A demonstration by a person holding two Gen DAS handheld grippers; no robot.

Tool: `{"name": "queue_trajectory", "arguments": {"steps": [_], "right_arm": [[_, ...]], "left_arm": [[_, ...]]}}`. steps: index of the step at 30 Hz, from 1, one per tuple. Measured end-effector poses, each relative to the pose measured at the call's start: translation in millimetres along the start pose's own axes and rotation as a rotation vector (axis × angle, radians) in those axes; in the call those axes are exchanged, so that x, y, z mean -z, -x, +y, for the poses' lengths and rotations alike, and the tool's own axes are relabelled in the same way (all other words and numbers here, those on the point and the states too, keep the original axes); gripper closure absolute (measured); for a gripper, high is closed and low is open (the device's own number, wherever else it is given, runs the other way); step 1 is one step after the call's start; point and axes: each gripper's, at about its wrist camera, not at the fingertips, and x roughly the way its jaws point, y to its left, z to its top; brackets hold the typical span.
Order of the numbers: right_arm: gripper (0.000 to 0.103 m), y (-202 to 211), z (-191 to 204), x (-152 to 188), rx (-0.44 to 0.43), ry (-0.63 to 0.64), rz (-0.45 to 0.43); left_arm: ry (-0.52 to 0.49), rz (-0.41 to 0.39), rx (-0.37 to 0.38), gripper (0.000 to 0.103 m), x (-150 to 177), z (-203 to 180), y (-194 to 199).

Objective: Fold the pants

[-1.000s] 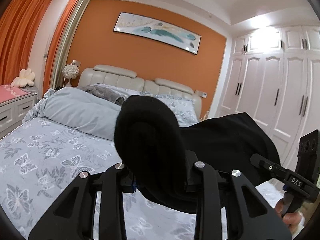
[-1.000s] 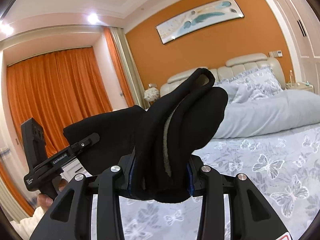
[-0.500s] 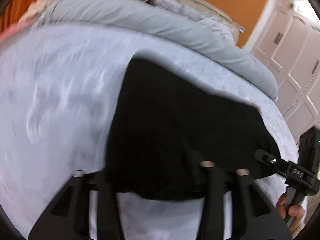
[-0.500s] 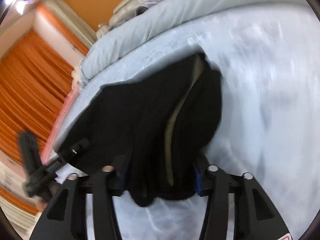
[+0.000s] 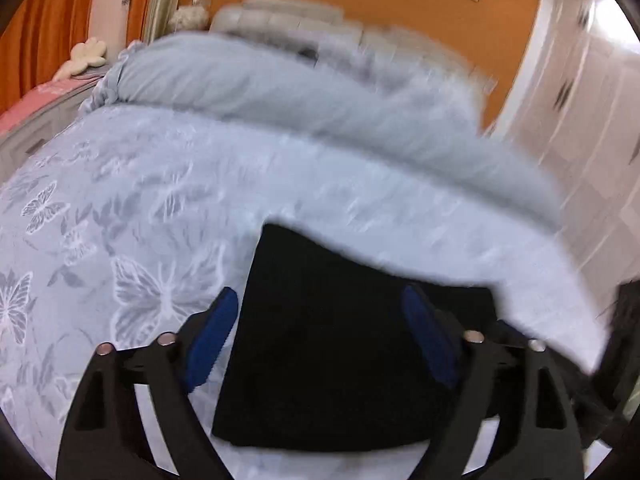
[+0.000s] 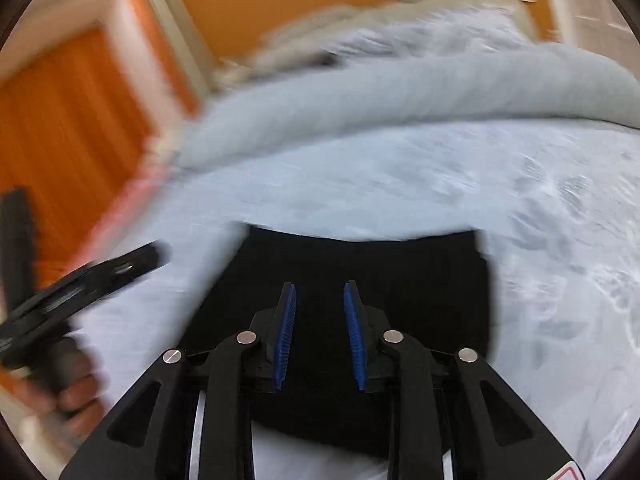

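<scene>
The black pants (image 5: 340, 344) lie folded in a flat rectangle on the butterfly-print bedspread (image 5: 120, 208); they also show in the right wrist view (image 6: 360, 268). My left gripper (image 5: 320, 312) is wide open above them, its blue pads (image 5: 212, 340) clear of the cloth on either side. My right gripper (image 6: 320, 296) is open and empty above the pants' near part, blue pads (image 6: 286, 332) apart. The left gripper's body (image 6: 80, 280) shows blurred at the left of the right wrist view.
A rolled grey duvet (image 5: 300, 92) lies across the bed behind the pants, with the cream headboard (image 5: 280, 16) beyond. Orange curtains (image 6: 72, 120) hang at the left, white wardrobe doors (image 5: 580, 120) stand at the right. Both views are motion-blurred.
Both grippers held the pants up, swung them down onto the bed, then opened and let go. The pants now lie flat and both grippers have drawn back above them.
</scene>
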Motion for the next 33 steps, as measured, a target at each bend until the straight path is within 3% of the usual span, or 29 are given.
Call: {"name": "queue_trajectory", "arguments": {"steps": [1,2,3,4,6,7,10,14,16,17,20,23,25,27,29,30,33], "right_arm": [[0.103,-21,-27,6,0.043,-0.058,0.052],[0.103,-21,-45,10,-0.003,-0.123,0.053],[0.103,-9,-66,14,-0.085,-0.221,0.023],[0.096,14,-82,19,-0.081,-0.291,-0.01],[0.037,47,-90,28,-0.037,-0.272,-0.049],[0.031,61,-92,35,-0.05,-0.24,-0.071],[0.031,67,-83,65,-0.124,-0.142,0.009],[0.031,37,-47,88,-0.071,0.024,0.116],[0.03,15,-24,89,-0.001,0.112,0.117],[0.035,12,-19,87,0.002,0.124,0.105],[0.065,12,-20,61,-0.08,0.033,0.08],[0.082,60,-21,48,-0.184,0.002,-0.022],[0.075,77,-45,55,-0.134,-0.044,-0.031],[0.068,80,-88,75,0.073,-0.145,0.004],[0.068,75,-109,90,0.012,-0.224,0.059],[0.061,71,-110,93,-0.031,-0.24,0.08],[0.053,53,-89,86,-0.063,-0.218,0.089]], "left_arm": [[-0.022,0.053,-0.068,0.021,10,-2,-23],[-0.038,0.161,-0.146,0.021,25,7,-62],[-0.01,0.186,-0.093,0.021,31,19,-74],[0.056,0.153,-0.033,0.021,34,33,-69],[0.144,0.128,0.043,0.022,37,55,-47],[0.159,0.115,0.065,0.023,38,61,-35],[0.135,0.077,0.062,0.021,52,69,-3],[0.144,0.109,0.092,0.021,72,65,15],[0.137,0.109,0.122,0.021,82,60,23],[0.131,0.11,0.129,0.021,83,59,21],[0.102,0.117,0.14,0.021,95,49,25],[0.122,0.144,0.194,0.021,104,49,26],[0.129,0.159,0.213,0.021,112,52,29],[0.139,0.174,0.233,0.021,119,55,28],[0.147,0.189,0.24,0.021,126,56,28],[0.148,0.192,0.242,0.021,128,56,29],[0.116,0.174,0.212,0.021,134,50,36]]}}
